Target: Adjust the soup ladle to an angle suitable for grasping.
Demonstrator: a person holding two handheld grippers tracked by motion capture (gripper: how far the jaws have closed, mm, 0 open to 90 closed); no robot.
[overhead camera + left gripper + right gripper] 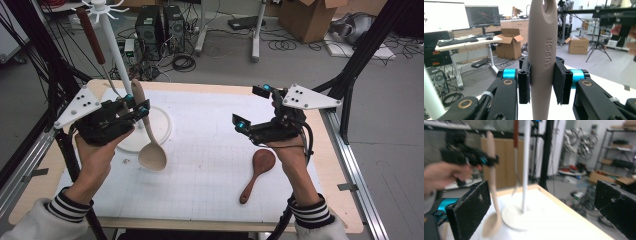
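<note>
On the left of the high view, the white utensil stand [111,55] rises from its round base [162,131] at the far left of the table [210,205]. One utensil with a dark red handle [90,34] already hangs from the hooks at its top, so part of the hanging work looks done.

Just in front of the stand, the left claw [141,108] is clamped on the handle of a beige silicone ladle [151,155]. The left gripper view shows both pads pressed flat against the handle [540,75], below its hanging hole. The ladle is lifted nearly upright, bowl down and close over the table just beside the base, with the hole end pointing up toward the hooks. It is picked up but not yet hung; I judge that raising it and threading the hole onto a free hook is the step now in hand.

Further right, the brown wooden spoon [258,172] lies flat on the white mat, untouched.

The right claw [252,107] hovers above and just beyond that spoon, its jaws spread wide with nothing between them. The spoon probably comes next.
</note>
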